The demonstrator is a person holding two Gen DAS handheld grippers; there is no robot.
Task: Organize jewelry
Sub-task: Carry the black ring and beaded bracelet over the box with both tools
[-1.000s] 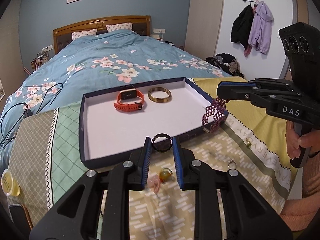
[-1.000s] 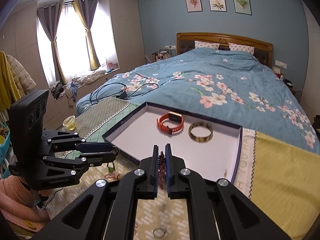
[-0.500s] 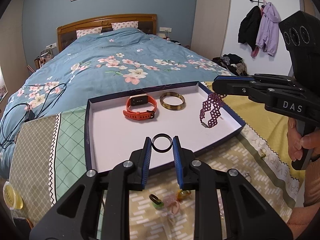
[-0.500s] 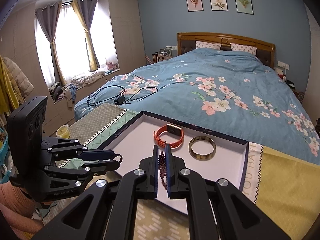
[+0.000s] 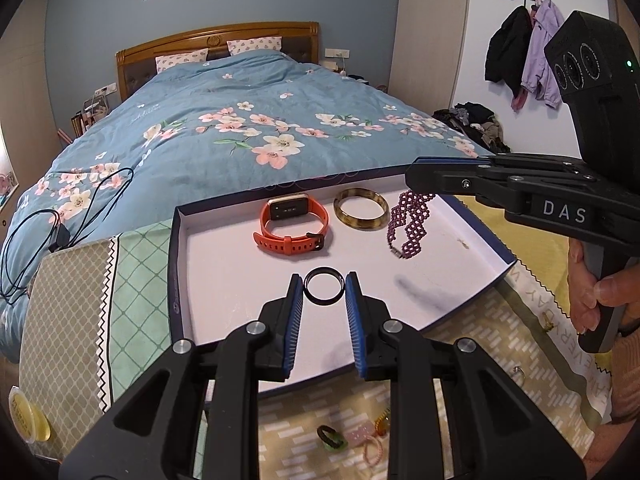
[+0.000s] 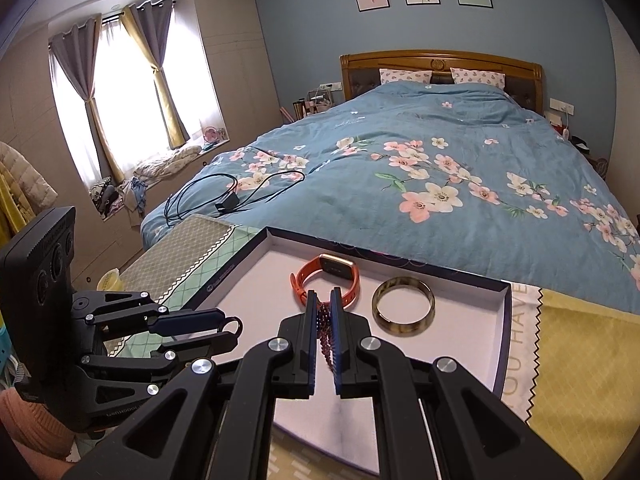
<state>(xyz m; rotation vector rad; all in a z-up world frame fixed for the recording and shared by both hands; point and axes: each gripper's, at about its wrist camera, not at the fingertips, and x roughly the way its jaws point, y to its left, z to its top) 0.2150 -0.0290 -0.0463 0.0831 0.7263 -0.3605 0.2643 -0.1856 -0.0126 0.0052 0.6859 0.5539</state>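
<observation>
Jewelry is going into the tray [image 5: 180, 264] piece by piece, and two pieces are in hand at once. Pinched flat between the blue pads of the left gripper [image 5: 323, 292], the black ring [image 5: 324, 287] hangs over the tray's near half, not yet set down. Across from it, the right gripper [image 6: 323, 320] is pressed together on the top of the purple beaded bracelet [image 5: 408, 224], whose lower end seems to touch the white floor just right of the amber bangle [image 5: 361, 209]. Left of the bangle lies the orange watch [image 5: 294, 226], so a row is forming along the far side. I judge this the placing step. Next, the right gripper should lower and part so the beads settle beside the bangle; the left should bring the ring down to an open spot and release. Several small pieces [image 5: 352, 436] wait on the yellow cloth [image 5: 460, 340].
</observation>
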